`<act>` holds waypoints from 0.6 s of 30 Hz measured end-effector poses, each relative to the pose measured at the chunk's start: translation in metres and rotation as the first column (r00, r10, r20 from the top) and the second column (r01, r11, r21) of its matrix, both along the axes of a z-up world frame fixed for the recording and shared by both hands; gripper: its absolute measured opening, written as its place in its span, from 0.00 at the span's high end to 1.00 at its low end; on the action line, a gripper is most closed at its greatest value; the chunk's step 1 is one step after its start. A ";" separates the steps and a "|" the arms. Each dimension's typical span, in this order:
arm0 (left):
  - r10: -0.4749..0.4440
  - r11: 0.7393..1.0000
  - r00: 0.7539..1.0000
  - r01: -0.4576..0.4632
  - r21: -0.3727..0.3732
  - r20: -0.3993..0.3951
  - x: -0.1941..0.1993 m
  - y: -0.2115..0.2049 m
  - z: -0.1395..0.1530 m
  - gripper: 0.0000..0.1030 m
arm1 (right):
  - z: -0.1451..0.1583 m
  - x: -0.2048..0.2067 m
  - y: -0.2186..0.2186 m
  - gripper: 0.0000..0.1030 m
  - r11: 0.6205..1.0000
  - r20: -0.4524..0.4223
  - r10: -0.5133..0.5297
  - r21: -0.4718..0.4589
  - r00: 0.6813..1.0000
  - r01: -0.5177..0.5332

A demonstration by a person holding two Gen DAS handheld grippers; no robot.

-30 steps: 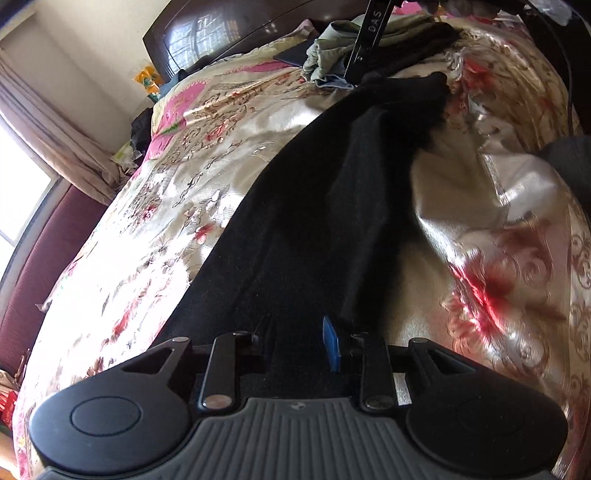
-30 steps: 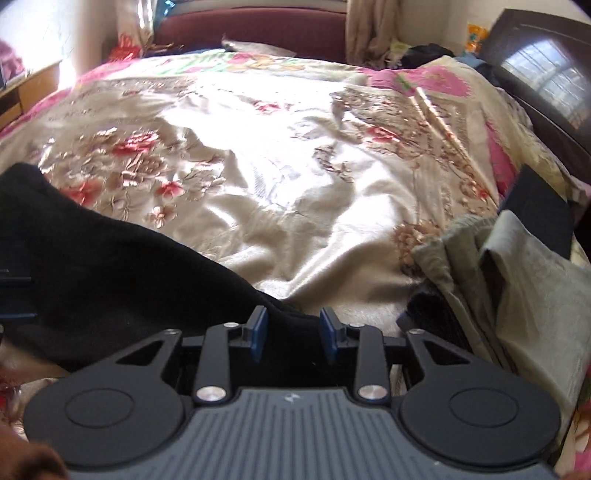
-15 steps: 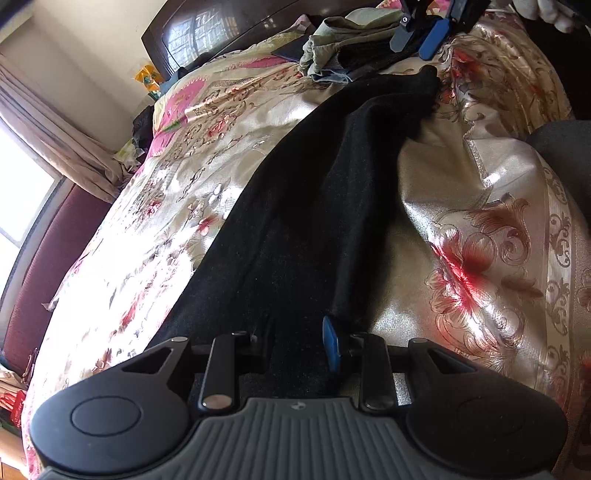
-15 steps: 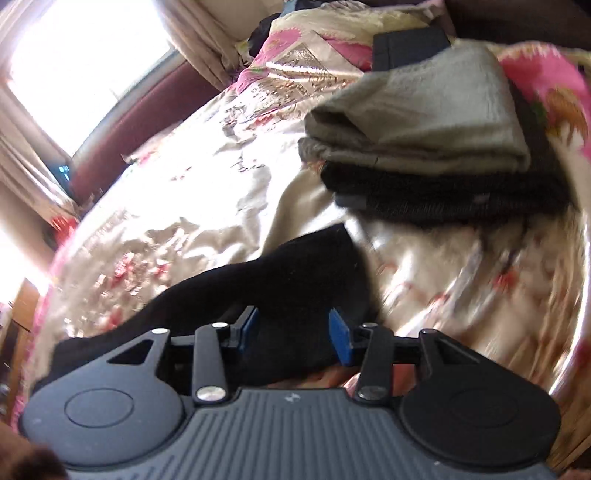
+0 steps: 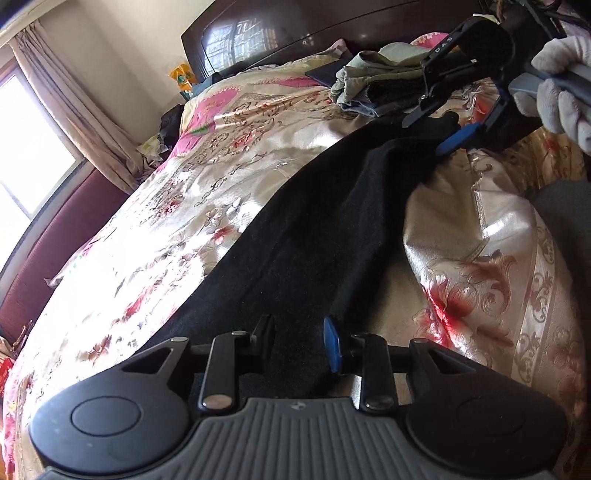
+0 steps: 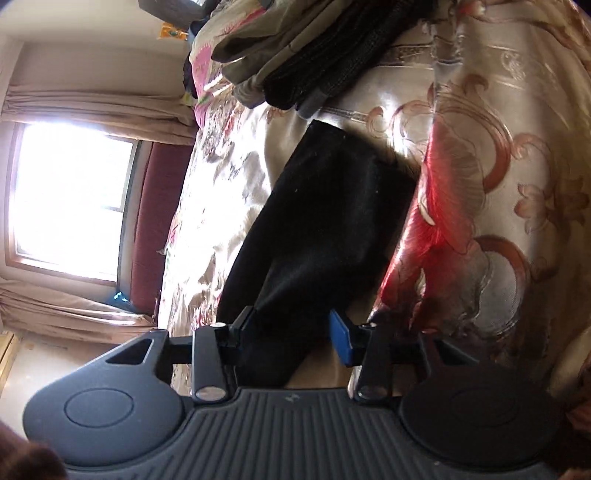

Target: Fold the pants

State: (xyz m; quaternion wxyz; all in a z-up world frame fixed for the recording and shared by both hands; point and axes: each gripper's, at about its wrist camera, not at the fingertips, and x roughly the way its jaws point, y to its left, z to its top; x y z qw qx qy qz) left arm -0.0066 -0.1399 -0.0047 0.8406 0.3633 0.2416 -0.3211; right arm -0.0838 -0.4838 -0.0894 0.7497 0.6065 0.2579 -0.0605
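Note:
Black pants [image 5: 314, 221] lie stretched in a long strip across a floral satin bedspread [image 5: 166, 221]. My left gripper [image 5: 299, 343] is open, its fingers on either side of the near end of the pants. My right gripper [image 6: 291, 334] is open over the far end of the pants [image 6: 325, 221], rolled sideways. It also shows in the left wrist view [image 5: 424, 134], held by a white-gloved hand [image 5: 557, 81], just above the far end of the pants.
A stack of folded clothes, olive on top of dark ones [image 5: 373, 81] [image 6: 306, 48], sits near the dark wooden headboard [image 5: 295, 33]. A window with curtains [image 6: 70, 199] and a maroon bench [image 5: 55, 236] lie beyond the bed.
The right gripper has let go of the far end of the pants, rolled sideways and opened wider. The left gripper stays at the near end.

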 end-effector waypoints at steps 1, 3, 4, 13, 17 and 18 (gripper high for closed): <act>-0.002 1.000 1.000 0.002 0.003 0.009 -0.001 -0.002 0.000 0.56 | -0.002 0.006 0.001 0.57 1.000 0.014 -0.024 -0.010 1.000 0.024; -0.008 1.000 0.999 0.008 0.005 0.035 -0.004 -0.004 0.001 0.56 | -0.004 0.017 0.003 0.57 0.999 0.012 -0.030 -0.037 0.999 0.030; -0.007 1.000 0.999 0.007 0.002 0.041 -0.004 -0.004 0.003 0.56 | -0.002 0.020 0.006 0.56 0.998 -0.004 -0.027 -0.056 1.000 0.026; 0.008 0.999 0.999 -0.007 -0.044 0.035 -0.001 -0.002 0.006 0.56 | 0.016 0.008 0.032 0.56 0.991 -0.136 -0.002 -0.130 0.991 -0.016; 0.023 0.997 0.999 -0.020 -0.071 0.042 -0.005 0.005 0.008 0.56 | 0.007 0.029 0.039 0.54 0.992 -0.142 -0.074 -0.116 0.987 0.058; 0.026 0.997 0.999 -0.023 -0.074 0.046 -0.006 0.007 0.008 0.56 | 0.007 0.028 0.041 0.54 0.990 -0.122 -0.101 -0.109 0.987 0.088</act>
